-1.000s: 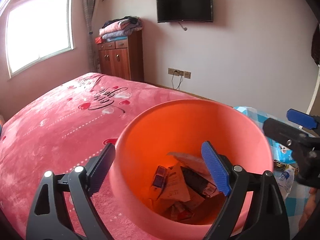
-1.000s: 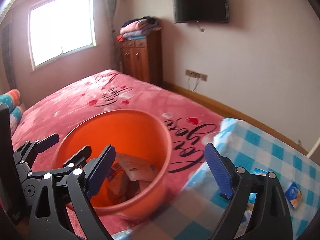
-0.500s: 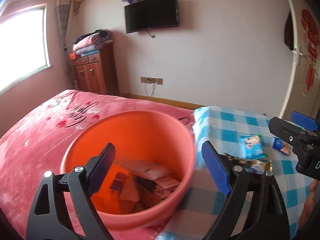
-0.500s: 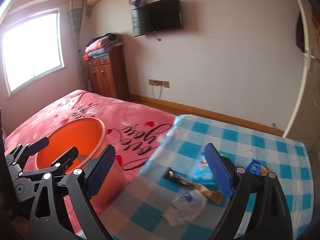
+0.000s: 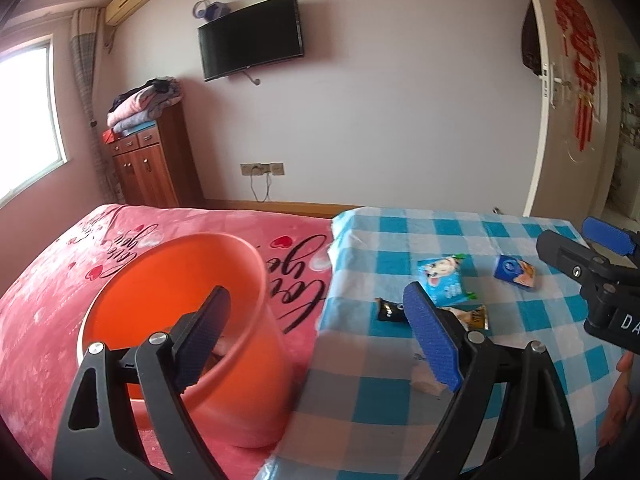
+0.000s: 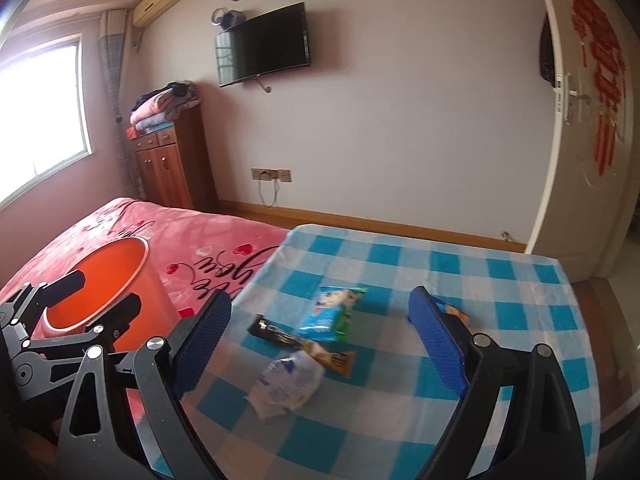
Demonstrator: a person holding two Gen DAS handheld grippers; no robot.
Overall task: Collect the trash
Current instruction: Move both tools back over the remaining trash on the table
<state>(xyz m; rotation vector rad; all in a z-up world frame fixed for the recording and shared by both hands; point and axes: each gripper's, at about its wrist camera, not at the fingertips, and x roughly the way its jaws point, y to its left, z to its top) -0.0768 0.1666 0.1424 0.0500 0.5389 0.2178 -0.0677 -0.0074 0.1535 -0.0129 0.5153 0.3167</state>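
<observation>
An orange bucket (image 5: 168, 280) with wrappers inside stands on the pink bed; it also shows in the right wrist view (image 6: 100, 280). On the blue checked cloth (image 6: 400, 420) lie a crumpled clear wrapper (image 6: 290, 380), a dark snack bar wrapper (image 6: 304, 344), a blue packet (image 6: 334, 314) and a small blue pack (image 5: 514, 272). My left gripper (image 5: 316, 340) is open and empty, straddling the bucket's right rim. My right gripper (image 6: 320, 340) is open and empty above the wrappers.
The pink bedspread (image 5: 60, 280) lies left of the checked cloth. A wooden cabinet (image 6: 172, 168) with folded blankets stands by the far wall under a TV (image 6: 262, 50). A white door (image 6: 588, 120) is at the right.
Both grippers have swung right, away from over the bucket toward the checked cloth. The wrappers on the cloth have come into view. Both stay open.
</observation>
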